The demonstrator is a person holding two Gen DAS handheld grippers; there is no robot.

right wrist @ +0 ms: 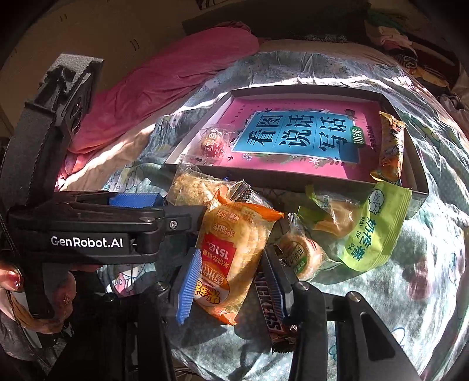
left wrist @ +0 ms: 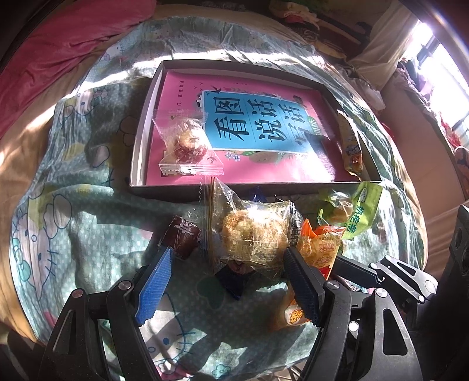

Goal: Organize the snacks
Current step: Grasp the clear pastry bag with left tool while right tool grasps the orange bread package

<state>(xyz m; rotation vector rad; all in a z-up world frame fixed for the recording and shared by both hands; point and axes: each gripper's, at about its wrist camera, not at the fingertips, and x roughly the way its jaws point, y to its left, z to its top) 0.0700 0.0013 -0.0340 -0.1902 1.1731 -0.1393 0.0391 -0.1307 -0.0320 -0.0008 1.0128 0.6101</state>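
black hand-held gripper [right wrist: 234,281] — blue ribbed pads [right wrist: 190,287], red-painted nails [right wrist: 14,278]

I am in a bedroom at home. I work over a bed covered by a cartoon-cat quilt [left wrist: 73,234], with a pink duvet [right wrist: 164,76] bunched behind it. Clothes [left wrist: 296,17] lie heaped at the far end. Sun comes through a window [left wrist: 442,67] with a pale curtain [left wrist: 390,38] beside it.

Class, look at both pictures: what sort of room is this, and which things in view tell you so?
Most likely a bedroom. The snacks lie on a cartoon-print bedsheet, a pink quilt is bunched behind it, and clothes are piled at the far edge.
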